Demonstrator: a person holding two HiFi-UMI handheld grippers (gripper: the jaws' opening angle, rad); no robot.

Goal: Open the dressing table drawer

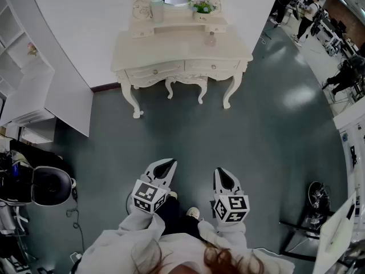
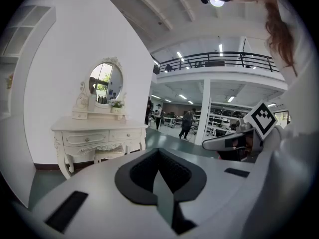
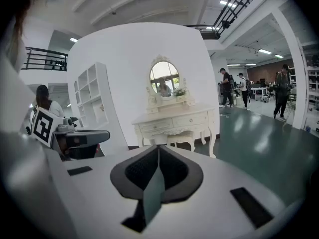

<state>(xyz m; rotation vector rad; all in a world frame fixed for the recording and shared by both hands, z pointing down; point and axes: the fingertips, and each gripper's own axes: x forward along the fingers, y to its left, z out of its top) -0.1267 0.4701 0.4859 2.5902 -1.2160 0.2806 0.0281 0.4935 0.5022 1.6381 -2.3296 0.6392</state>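
The cream dressing table [image 1: 182,50] stands against the white wall at the top of the head view, well ahead of me across the grey-green floor. Its two front drawers [image 1: 154,71] [image 1: 214,66] are pushed in, each with a small knob. An oval mirror and small items sit on top. My left gripper [image 1: 170,162] and right gripper [image 1: 220,170] are held low near my body, both shut with nothing between the jaws and far from the table. The table is at the left of the left gripper view [image 2: 99,133] and at the centre of the right gripper view [image 3: 174,123].
A white shelf unit [image 1: 31,96] stands at the left by the curved wall. Black equipment [image 1: 48,184] sits on the floor at lower left and a dark stand [image 1: 318,196] at lower right. A stool [image 2: 107,156] is tucked under the table. People stand far off at the right.
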